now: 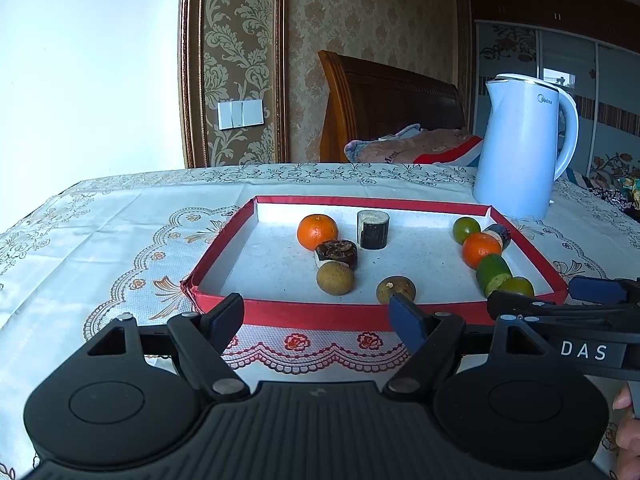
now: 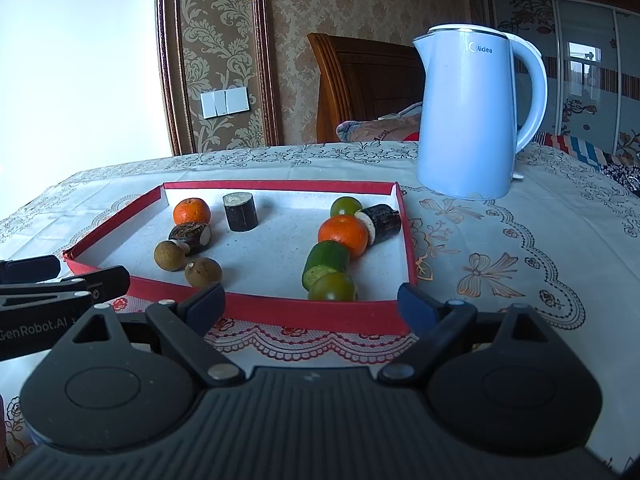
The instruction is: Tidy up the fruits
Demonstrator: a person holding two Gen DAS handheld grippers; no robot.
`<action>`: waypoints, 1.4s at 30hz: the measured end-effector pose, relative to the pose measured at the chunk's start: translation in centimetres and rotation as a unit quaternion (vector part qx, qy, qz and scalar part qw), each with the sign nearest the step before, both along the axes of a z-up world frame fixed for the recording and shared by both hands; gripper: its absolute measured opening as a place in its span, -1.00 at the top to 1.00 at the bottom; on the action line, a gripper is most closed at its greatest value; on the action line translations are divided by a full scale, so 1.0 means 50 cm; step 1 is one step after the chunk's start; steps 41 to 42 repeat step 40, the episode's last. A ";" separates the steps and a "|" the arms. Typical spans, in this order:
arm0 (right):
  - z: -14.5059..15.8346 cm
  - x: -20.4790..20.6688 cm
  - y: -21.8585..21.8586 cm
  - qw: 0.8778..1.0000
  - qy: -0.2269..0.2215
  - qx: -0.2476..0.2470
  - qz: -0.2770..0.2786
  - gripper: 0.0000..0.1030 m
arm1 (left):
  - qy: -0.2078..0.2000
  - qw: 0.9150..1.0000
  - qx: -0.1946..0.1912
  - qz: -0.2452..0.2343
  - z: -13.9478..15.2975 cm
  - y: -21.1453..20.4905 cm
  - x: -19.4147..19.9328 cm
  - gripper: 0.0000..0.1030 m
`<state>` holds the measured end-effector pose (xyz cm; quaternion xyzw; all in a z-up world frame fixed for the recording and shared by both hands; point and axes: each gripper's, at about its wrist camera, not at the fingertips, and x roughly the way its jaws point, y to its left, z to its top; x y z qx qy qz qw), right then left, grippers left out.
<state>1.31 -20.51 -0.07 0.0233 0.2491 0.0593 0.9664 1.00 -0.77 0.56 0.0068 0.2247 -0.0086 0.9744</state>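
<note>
Both the left gripper (image 1: 320, 314) and the right gripper (image 2: 311, 300) hover empty, fingers spread apart, before the red tray (image 1: 320, 314) on the tabletop (image 2: 500, 248). Inside lie oranges (image 1: 317, 232), longans (image 1: 335, 278) and green fruits (image 2: 332, 286).

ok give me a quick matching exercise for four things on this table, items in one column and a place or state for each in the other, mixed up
Items:
1. kettle
2. upright dark cane piece
3. cucumber piece
4. left claw

Places or states:
A. lying on its side in the row along the tray's right wall
B. open, holding nothing, in front of the tray's near rim
C. standing on end near the back of the red tray
D. on the tablecloth outside the tray, behind its right corner

Pairs: 1-D, 2-C, 3-A, 4-B
</note>
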 end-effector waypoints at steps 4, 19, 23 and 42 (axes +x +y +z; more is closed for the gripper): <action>-0.001 0.001 0.001 1.000 0.000 0.000 0.000 -0.80 | -0.001 1.000 -0.001 0.000 0.001 0.000 -0.002 -0.54; 0.000 0.001 0.000 1.000 0.000 -0.001 0.000 -0.83 | 0.002 1.000 0.000 -0.004 0.000 -0.001 -0.003 -0.54; 0.000 0.001 0.000 1.000 0.000 -0.001 0.000 -0.84 | 0.002 1.000 -0.001 -0.004 0.000 -0.002 -0.003 -0.54; 0.001 -0.001 0.000 1.000 -0.003 -0.002 0.000 -0.88 | -0.006 1.000 0.008 0.005 0.001 -0.002 -0.003 -0.54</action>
